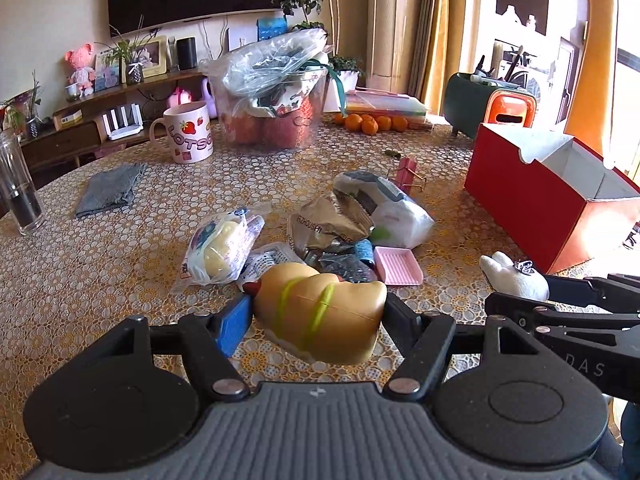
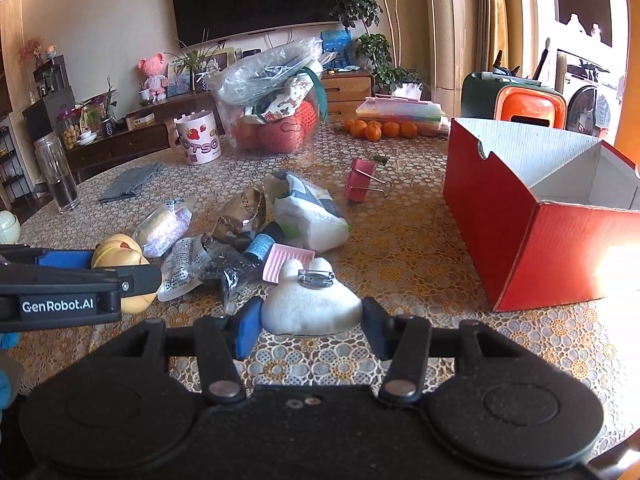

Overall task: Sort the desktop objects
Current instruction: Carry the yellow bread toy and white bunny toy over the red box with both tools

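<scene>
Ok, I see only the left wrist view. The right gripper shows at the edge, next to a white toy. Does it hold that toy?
Observer: Yes. In the right wrist view the right gripper has its two pads against both sides of the white toy.
Operator: And the dark spot on top of the toy, what is it?
Observer: It is a metal pin clasp, fixed on the toy's upper face.
Operator: Behind the white bag I see only part of something red.
Observer: That is a red binder clip. It stands apart from the white bag, and its wire handles point right.
</scene>
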